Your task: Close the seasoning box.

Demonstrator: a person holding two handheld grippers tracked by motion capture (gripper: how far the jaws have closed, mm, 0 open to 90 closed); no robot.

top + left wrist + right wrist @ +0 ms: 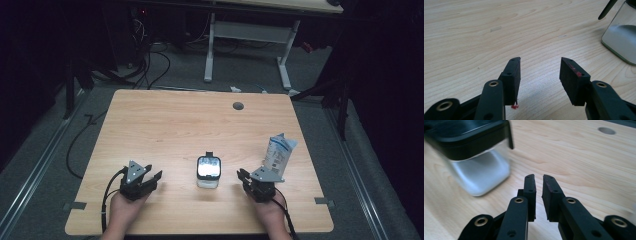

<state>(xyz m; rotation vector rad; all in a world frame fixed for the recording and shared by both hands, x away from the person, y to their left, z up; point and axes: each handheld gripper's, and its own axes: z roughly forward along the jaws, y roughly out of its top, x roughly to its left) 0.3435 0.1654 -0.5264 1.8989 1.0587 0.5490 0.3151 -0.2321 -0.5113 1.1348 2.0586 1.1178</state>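
Where the wooden table (pixel 165 120) spreads pale under the lamp, it is by far the biggest thing in sight, with a small round hole (pixel 238 106) near its far edge; on it, toward the right side, a white and blue pouch (pixel 278 153) stands upright, just beyond the right gripper; at the middle of the near half sits a clear square container (pixel 208 171) with a black lid, between the two grippers and touching neither; the left gripper (pixel 150 181) rests low over the wood to the container's left, its jaws spread wide with only bare table between them; the right gripper (pixel 243 175) lies just to the container's right, its jaws parted by a narrow slit and pinching nothing, the container blurred close beside them in the right gripper view.
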